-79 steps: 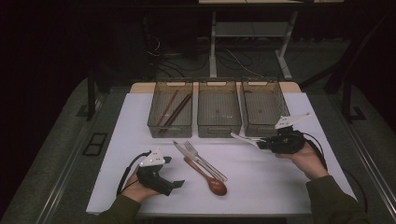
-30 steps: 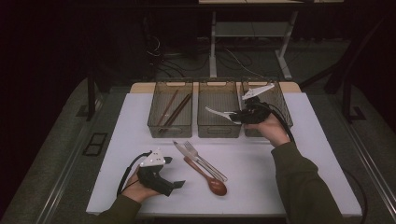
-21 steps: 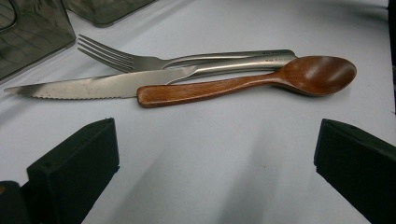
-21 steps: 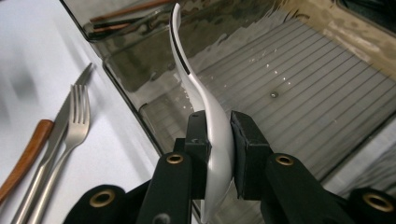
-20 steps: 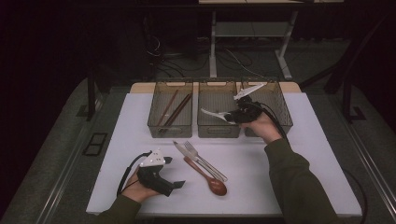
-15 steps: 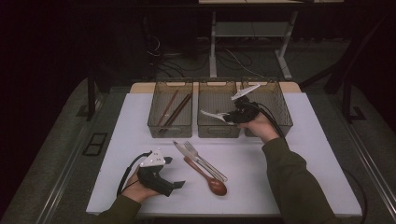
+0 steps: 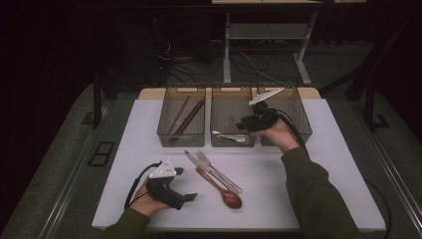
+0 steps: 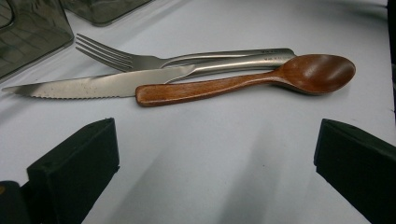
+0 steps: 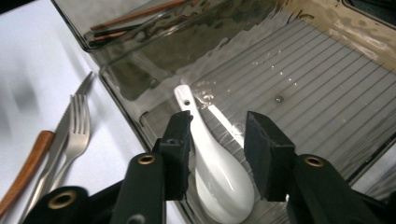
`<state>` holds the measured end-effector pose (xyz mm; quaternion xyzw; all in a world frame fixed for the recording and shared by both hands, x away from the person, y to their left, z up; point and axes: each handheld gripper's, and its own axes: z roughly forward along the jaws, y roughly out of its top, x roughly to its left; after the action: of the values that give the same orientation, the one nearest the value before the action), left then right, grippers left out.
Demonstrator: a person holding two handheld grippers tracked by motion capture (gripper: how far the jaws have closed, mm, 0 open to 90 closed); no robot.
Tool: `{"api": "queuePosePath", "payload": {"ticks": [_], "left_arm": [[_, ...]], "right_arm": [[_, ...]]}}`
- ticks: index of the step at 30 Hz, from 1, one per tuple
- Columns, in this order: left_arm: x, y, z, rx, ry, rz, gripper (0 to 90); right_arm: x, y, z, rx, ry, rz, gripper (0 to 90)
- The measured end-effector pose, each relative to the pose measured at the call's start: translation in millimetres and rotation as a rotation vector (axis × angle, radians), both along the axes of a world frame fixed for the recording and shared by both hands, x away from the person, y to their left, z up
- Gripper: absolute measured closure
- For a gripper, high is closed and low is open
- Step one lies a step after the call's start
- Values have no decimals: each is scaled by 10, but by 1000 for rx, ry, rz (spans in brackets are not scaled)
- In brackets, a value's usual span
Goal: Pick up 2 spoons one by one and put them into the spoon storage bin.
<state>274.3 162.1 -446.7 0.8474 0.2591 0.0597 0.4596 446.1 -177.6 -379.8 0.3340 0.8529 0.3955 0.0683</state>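
High view: I sit at a white counter (image 7: 348, 164) with three clear bins along its far edge. My right gripper (image 7: 255, 121) reaches over the middle bin (image 7: 233, 94), and a white ceramic spoon (image 9: 219, 172) now lies on that bin's ribbed floor. My right fingers (image 9: 180, 154) have just been opening; the spoon's bowl lies between them, resting on the bin's bottom rather than pinched, its handle pointing away from me toward the bin's corner. So this piece looks delivered, by my judgement. The left bin (image 7: 181, 117) already holds chopsticks (image 7: 185, 117). Left to sort, on the counter in front of the bins: a fork (image 8: 187, 58), a knife (image 8: 102, 85) and a wooden spoon (image 8: 261, 81), lying together. My left gripper (image 7: 171, 188) rests on the counter near them, fingers (image 8: 77, 163) spread wide and empty, the cutlery just ahead of them
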Motion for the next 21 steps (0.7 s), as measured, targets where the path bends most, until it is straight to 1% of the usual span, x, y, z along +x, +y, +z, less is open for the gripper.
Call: {"api": "queuePosePath", "payload": {"ticks": [2,3,6,11,13,17,21], "left_arm": [[1,6,2,7,-2,-3,0],[-2,4,1,2,0,0,0],[-3,5,-1,3,2,0,0],[-6,-2,-1,2,2,1,0],[-6,-5,-3,2,3,2,0],[-4,-4,-2,7,3,0,0],[-4,-3,-1,8,3,1,0]], "right_arm": [[-26,-25,24,3,0,-1,569],[-41,-44,33,8,-12,5,560],[-114,-109,78,26,-17,-1,528],[-257,-232,141,45,-33,-7,479],[-318,-279,156,44,-45,-5,467],[-439,-363,151,48,-42,-10,454],[-557,-448,95,45,-39,-15,439]]}}
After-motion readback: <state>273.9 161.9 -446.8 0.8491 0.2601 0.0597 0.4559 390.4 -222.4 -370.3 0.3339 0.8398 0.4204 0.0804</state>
